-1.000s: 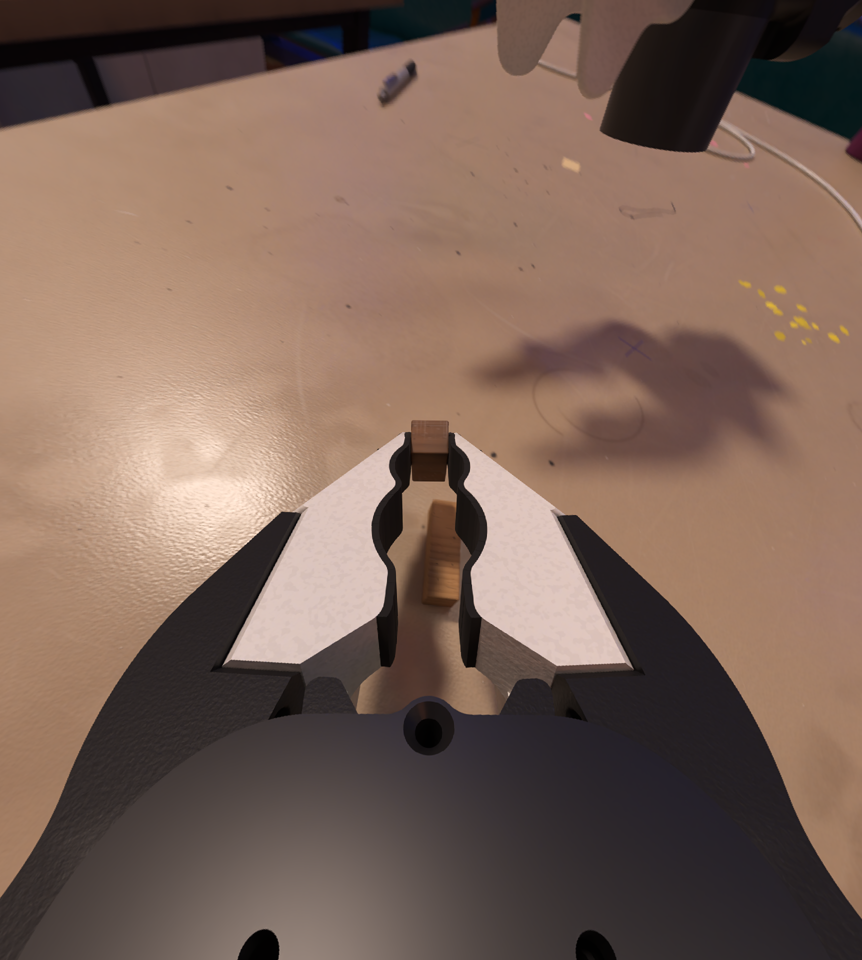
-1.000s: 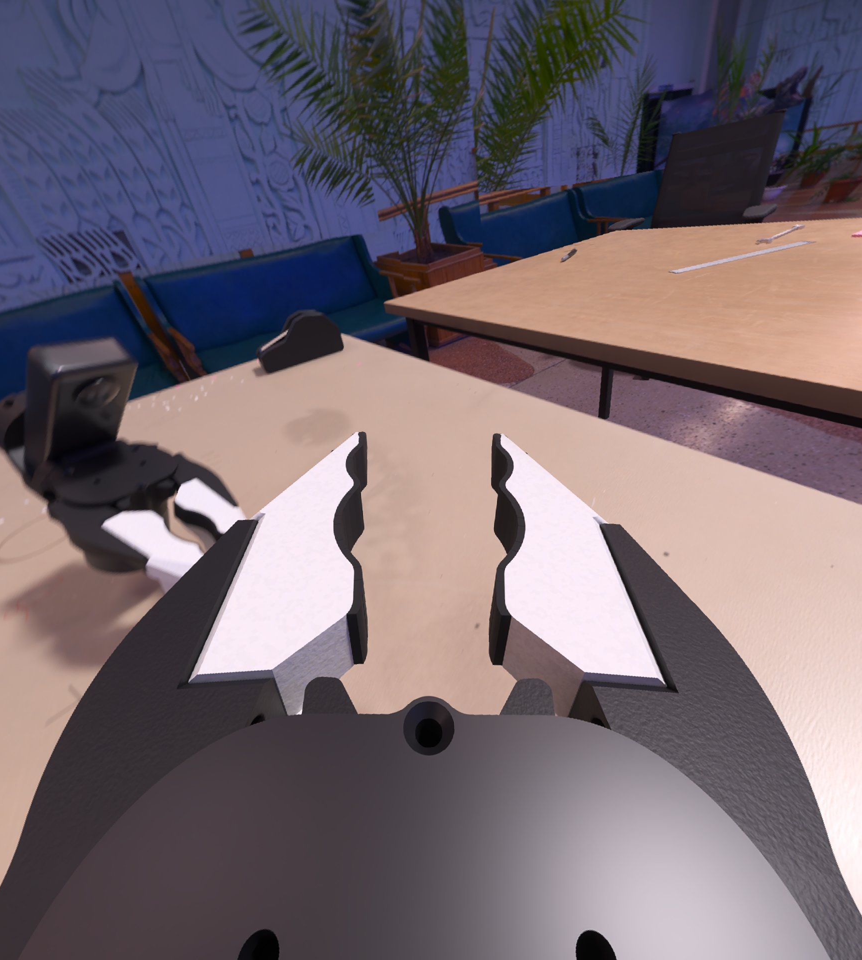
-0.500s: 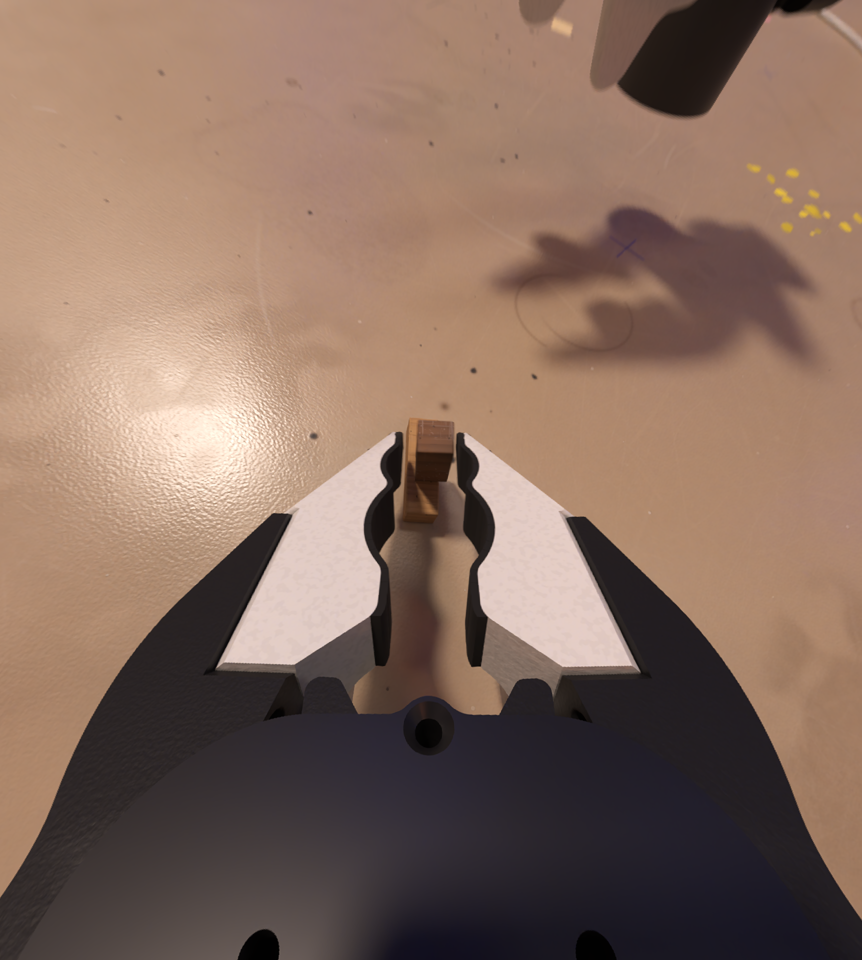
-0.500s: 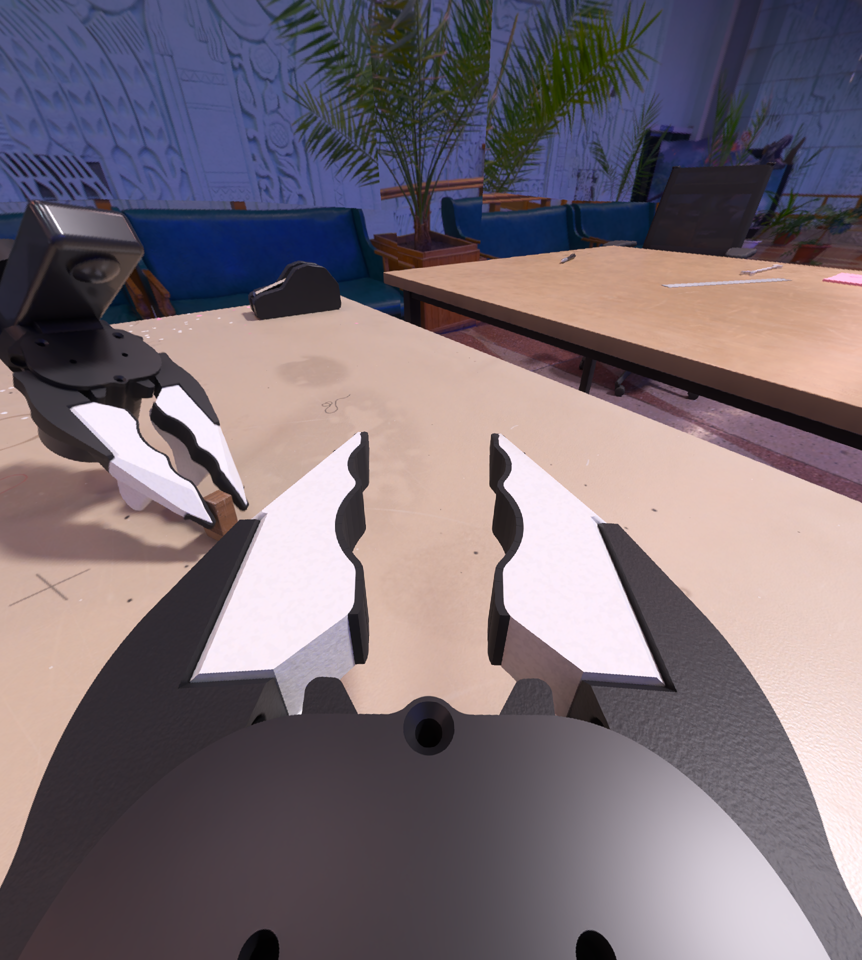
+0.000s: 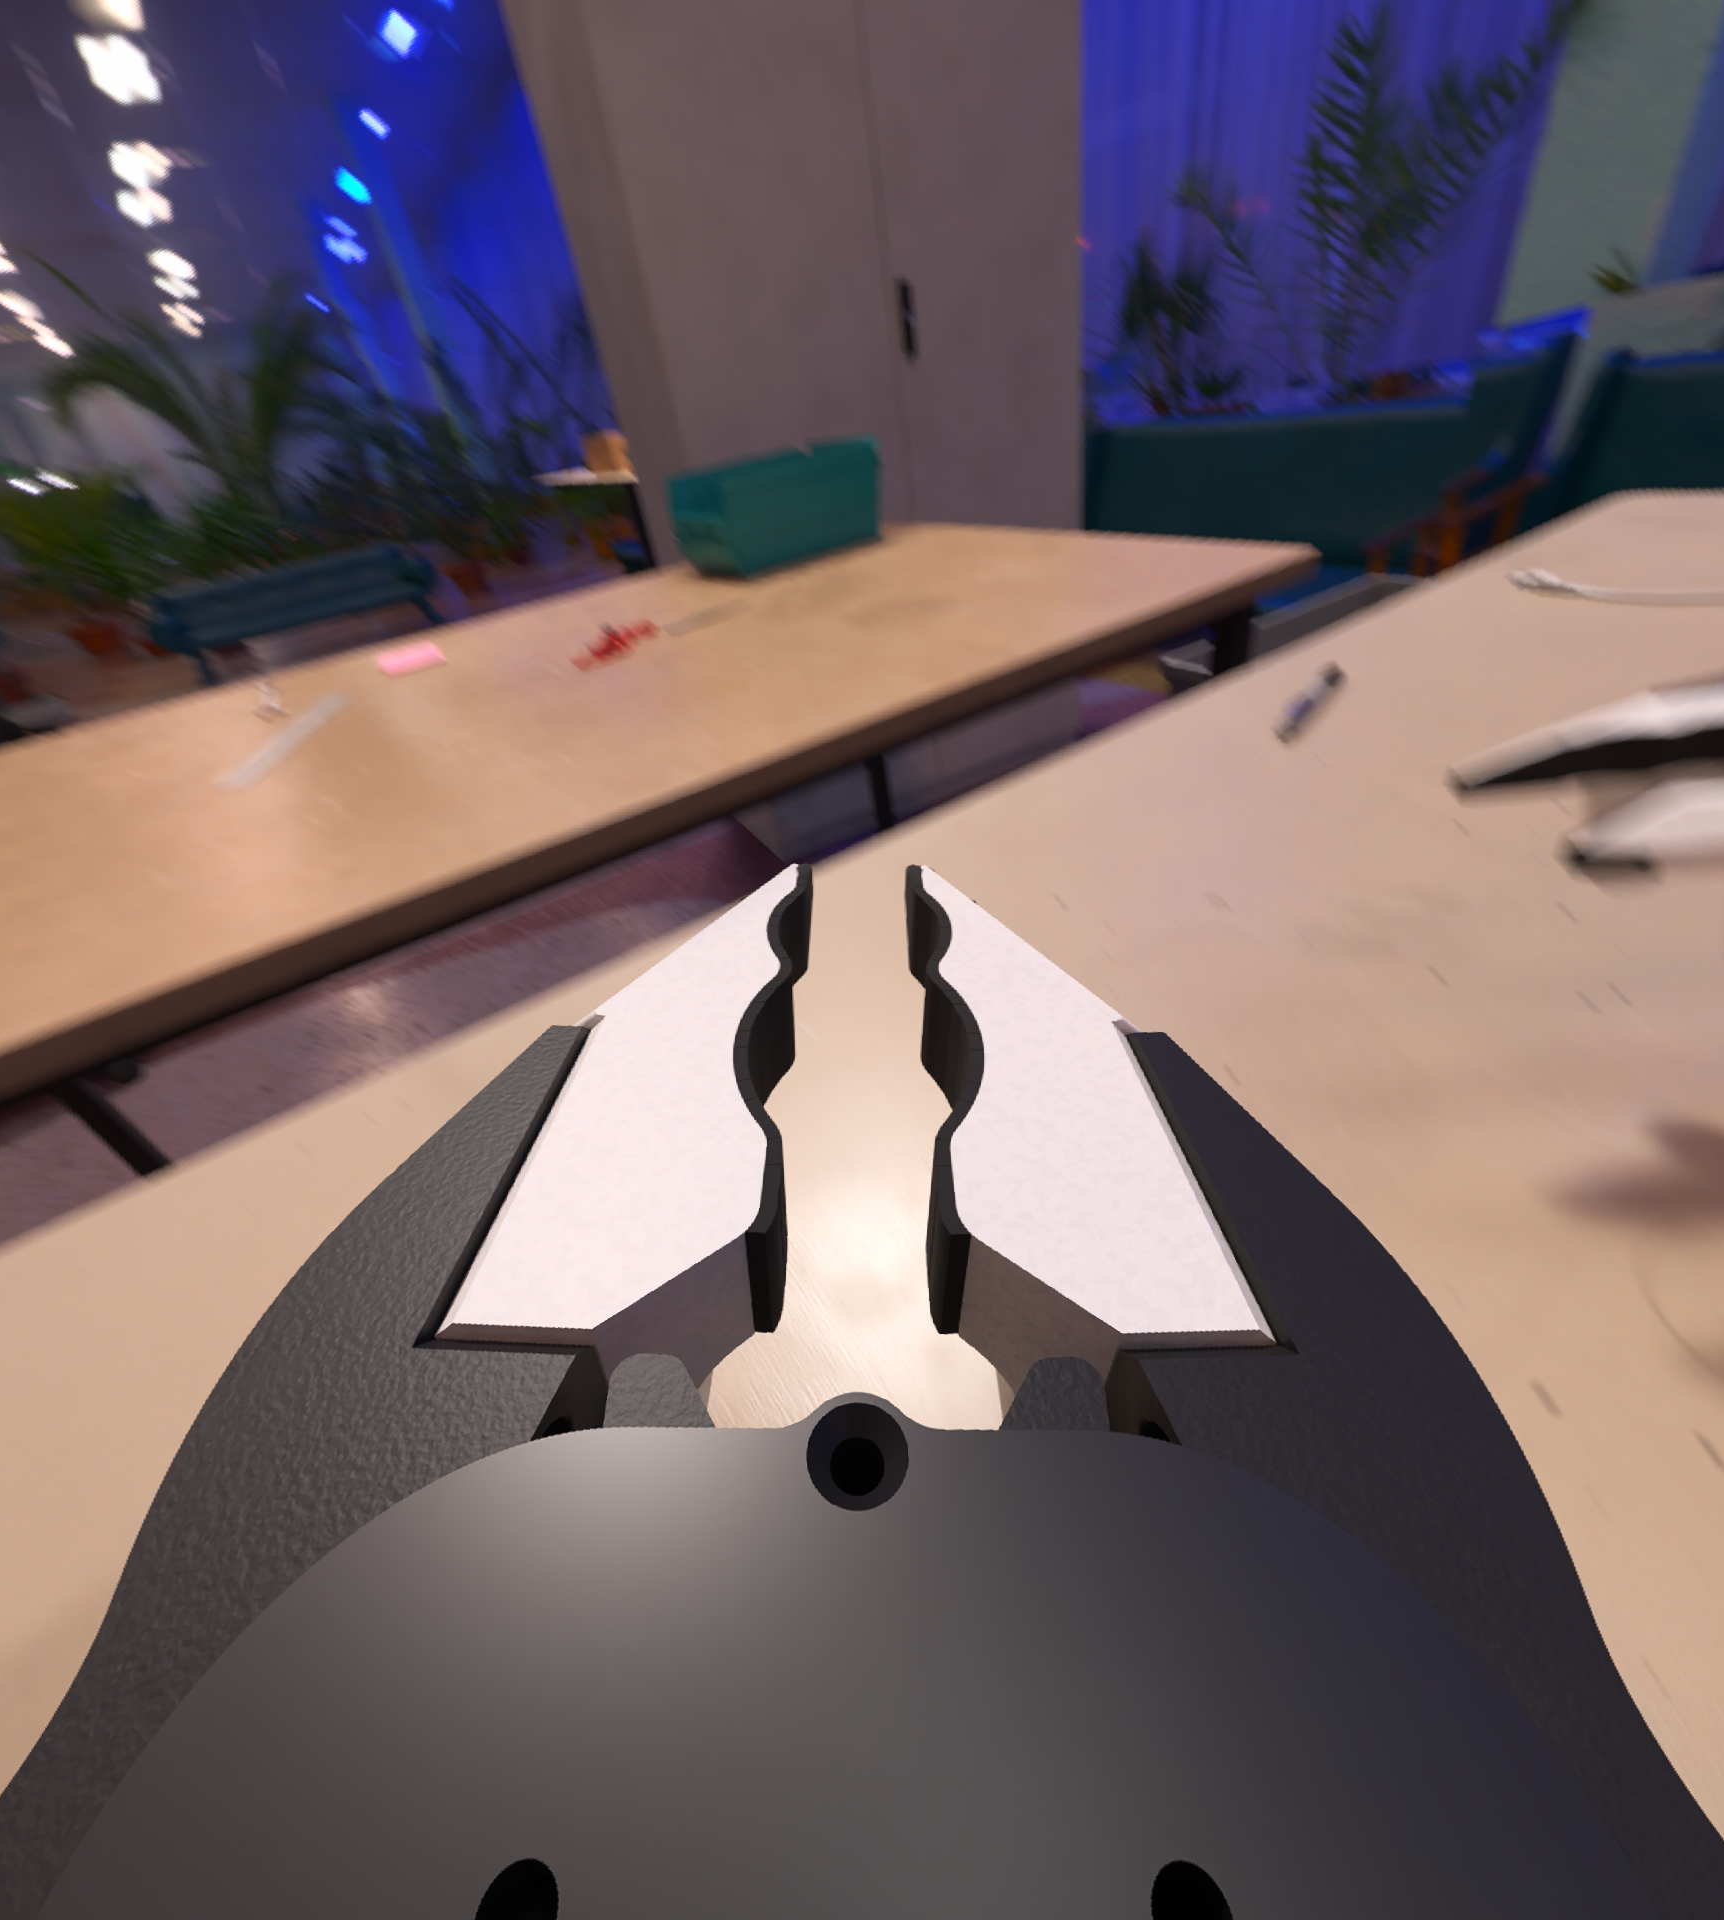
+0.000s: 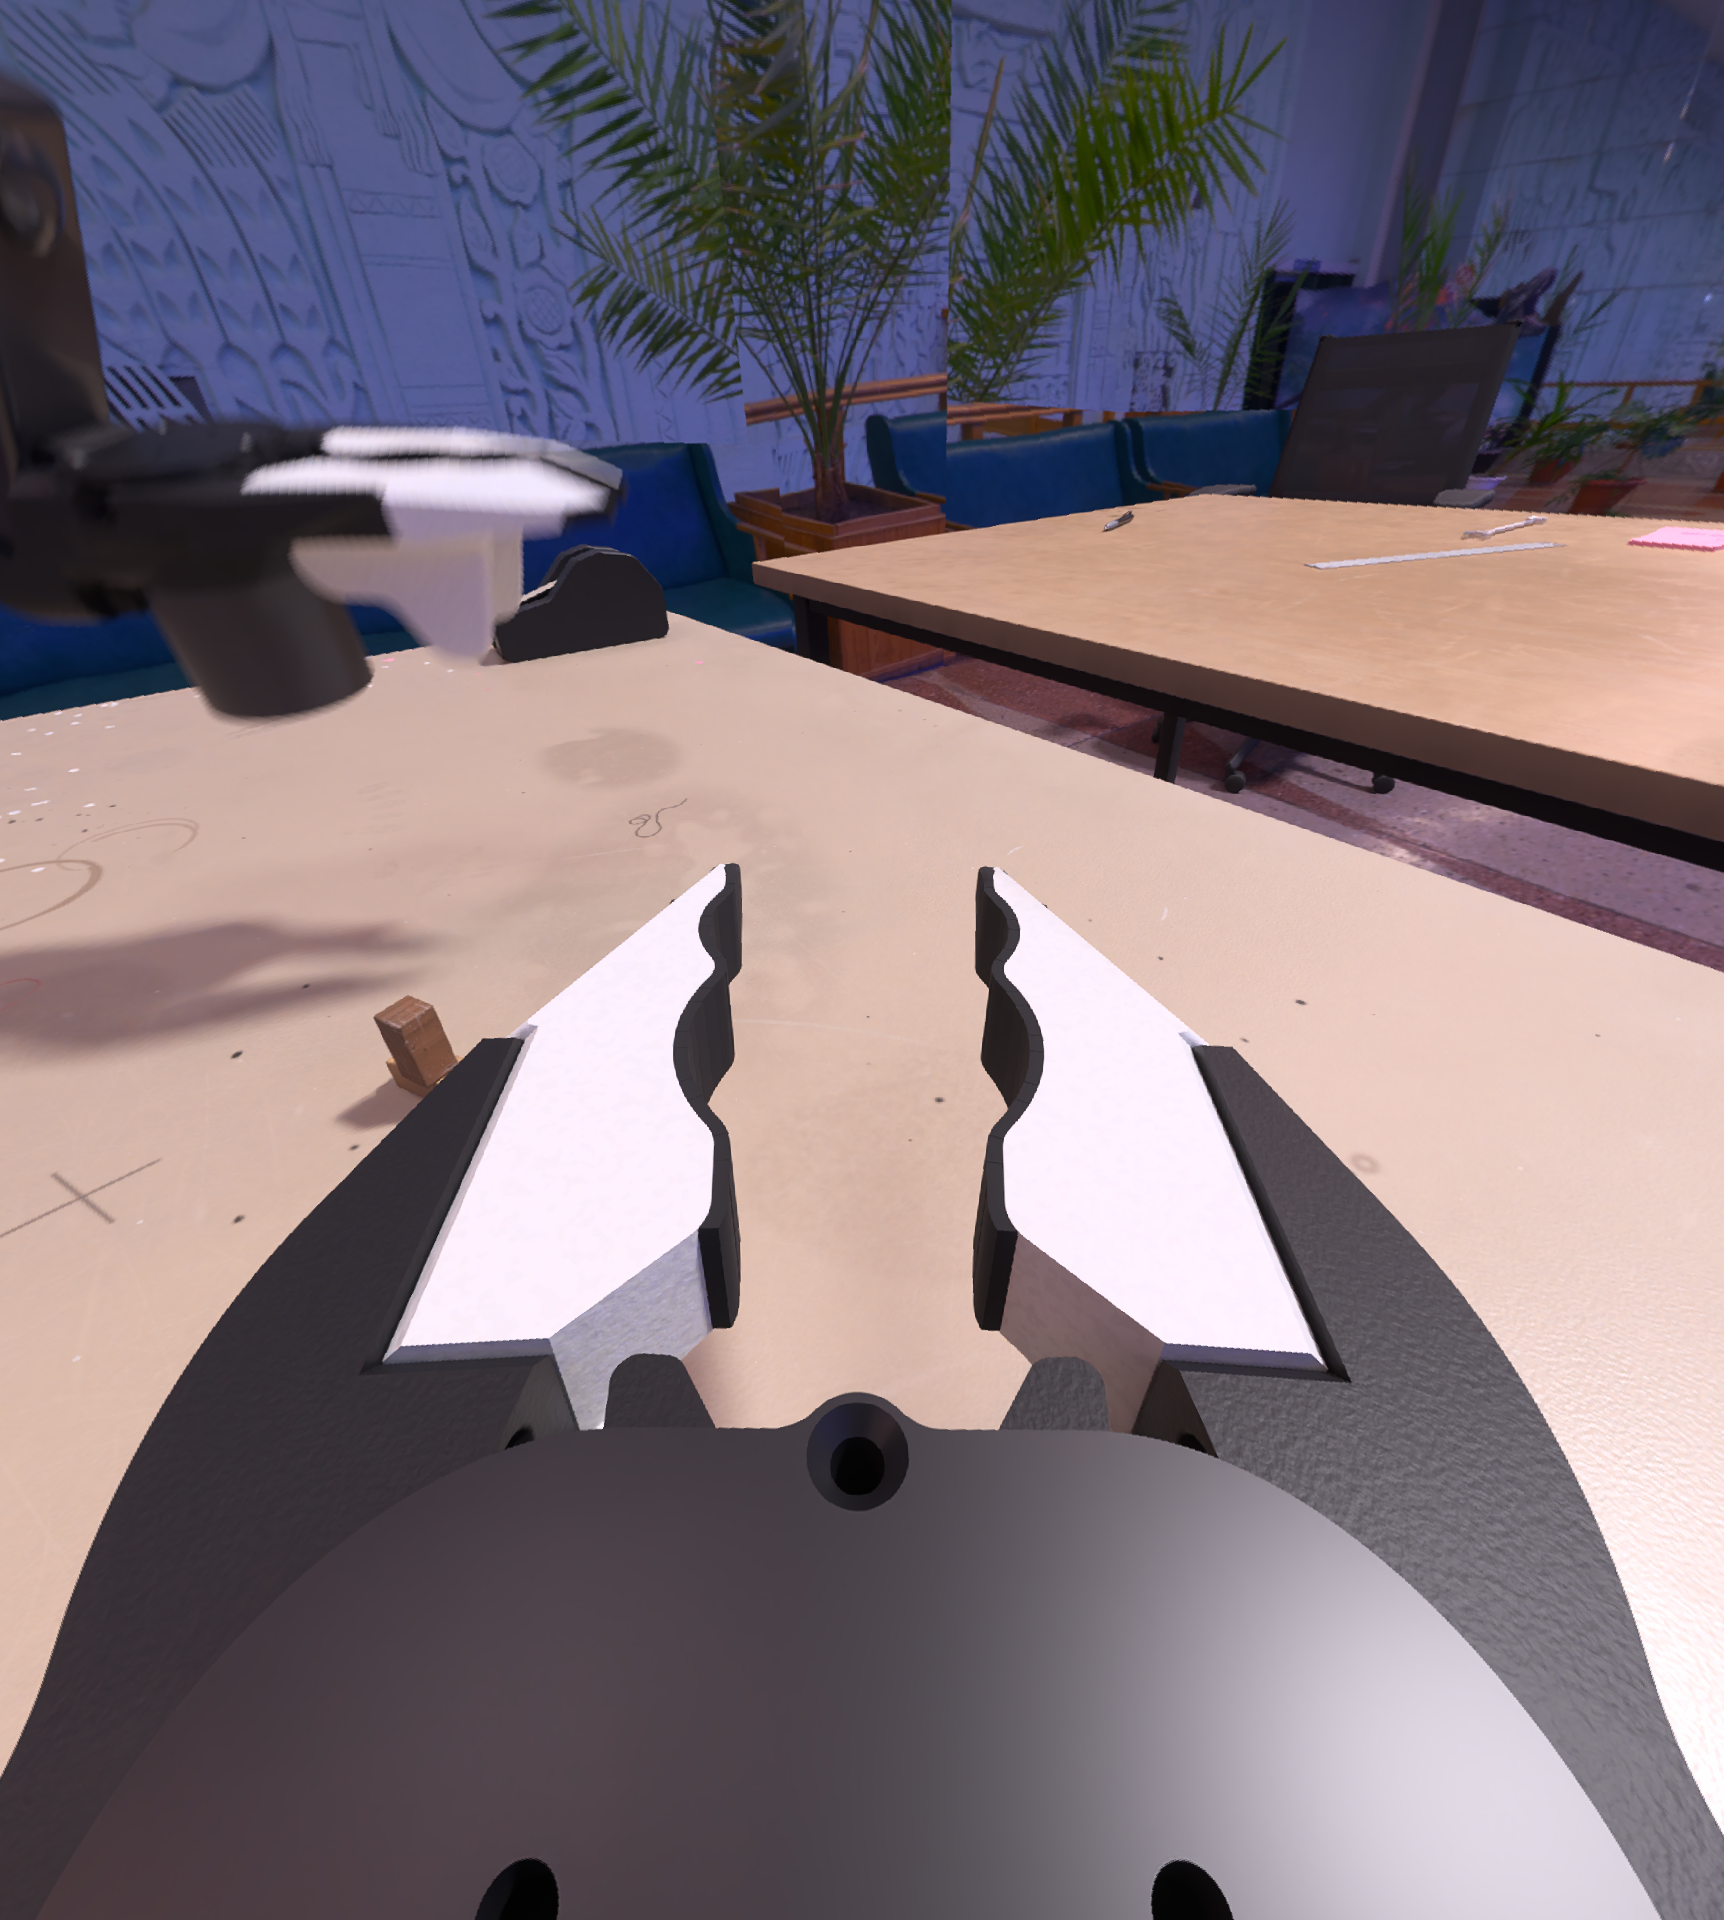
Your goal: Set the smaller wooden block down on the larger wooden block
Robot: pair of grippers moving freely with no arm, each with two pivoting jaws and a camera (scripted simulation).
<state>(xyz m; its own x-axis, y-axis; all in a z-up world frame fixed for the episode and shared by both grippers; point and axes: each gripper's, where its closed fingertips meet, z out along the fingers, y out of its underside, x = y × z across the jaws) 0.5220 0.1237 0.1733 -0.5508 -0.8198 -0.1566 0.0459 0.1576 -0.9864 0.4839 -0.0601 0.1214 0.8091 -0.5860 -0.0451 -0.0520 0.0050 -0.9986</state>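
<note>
In the right wrist view the smaller wooden block [image 6: 409,1031] sits tilted on the end of the larger, paler wooden block [image 6: 408,1083], which is mostly hidden behind my right gripper's left finger. My right gripper [image 6: 858,883] is open and empty, low over the beige table [image 6: 941,1091], with the blocks just to its left. My left gripper [image 6: 484,488] hovers high above the table at the far left, held level and blurred. In its own view the left gripper [image 5: 858,883] is empty with its jaws a little apart; no block shows there. The right gripper [image 5: 1523,800] shows blurred at the right.
A black tape dispenser [image 6: 588,608] stands at the table's far edge. A pen [image 5: 1305,701] and a white cable [image 5: 1668,592] lie on the table. A second table [image 6: 1357,644] stands across a gap, bearing a teal box [image 5: 775,504].
My left gripper has let go of the smaller block, risen and swung up to level, so its view now looks across the room. The block stays on the larger block. The right gripper barely moved.
</note>
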